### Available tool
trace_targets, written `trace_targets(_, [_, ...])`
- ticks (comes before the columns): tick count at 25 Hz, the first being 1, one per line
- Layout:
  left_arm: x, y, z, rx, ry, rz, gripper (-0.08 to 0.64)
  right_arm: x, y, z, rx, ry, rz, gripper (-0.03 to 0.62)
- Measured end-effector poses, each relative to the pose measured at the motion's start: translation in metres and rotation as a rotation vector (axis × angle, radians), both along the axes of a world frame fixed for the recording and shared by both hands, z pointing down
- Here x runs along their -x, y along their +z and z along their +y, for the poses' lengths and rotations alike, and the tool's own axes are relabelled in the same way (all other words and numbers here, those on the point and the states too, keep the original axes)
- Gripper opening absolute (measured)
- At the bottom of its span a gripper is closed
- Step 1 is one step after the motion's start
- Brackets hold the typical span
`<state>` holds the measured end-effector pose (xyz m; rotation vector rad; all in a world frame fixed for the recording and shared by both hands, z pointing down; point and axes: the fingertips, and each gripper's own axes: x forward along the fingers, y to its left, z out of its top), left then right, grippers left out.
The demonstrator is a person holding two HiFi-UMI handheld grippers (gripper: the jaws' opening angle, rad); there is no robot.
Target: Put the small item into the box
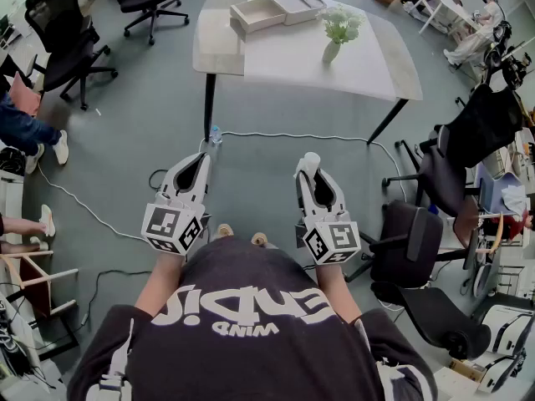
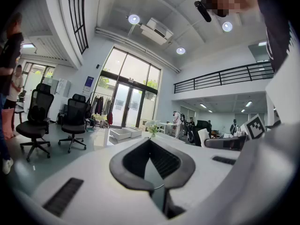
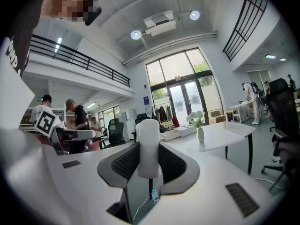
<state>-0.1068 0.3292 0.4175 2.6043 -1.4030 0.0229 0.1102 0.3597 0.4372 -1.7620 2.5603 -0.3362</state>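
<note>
A small white cylinder [image 1: 310,164] stands upright between the jaws of my right gripper [image 1: 312,176], which is shut on it; in the right gripper view the cylinder [image 3: 149,146] fills the gap between the dark pads. My left gripper [image 1: 197,170] is held level beside it, its jaws meeting at the tip with nothing between them [image 2: 150,144]. Both hang over the floor, well short of the white table [image 1: 276,61]. On the table's far side lies an open shallow box [image 1: 257,13] with its lid [image 1: 297,3] beside it; the box [image 3: 177,133] also shows far ahead.
A vase of white flowers [image 1: 338,28] stands on the table right of the box. A white cable [image 1: 284,135] and a small bottle [image 1: 216,134] lie on the floor by the table leg. Office chairs [image 1: 415,242] stand at right and far left [image 1: 63,36].
</note>
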Motion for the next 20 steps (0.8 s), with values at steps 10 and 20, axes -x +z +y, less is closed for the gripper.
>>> trace_targets(10, [0.027,0.001,-0.018,-0.007,0.045,-0.001,0.009,0.031,-0.008,-0.012,-0.044,-0.005,-0.035,0.143])
trace_targets(20, [0.041,0.008,-0.042,-0.008,0.077,0.019,0.009,0.039,-0.005,-0.028,-0.048,0.056,-0.04,0.143])
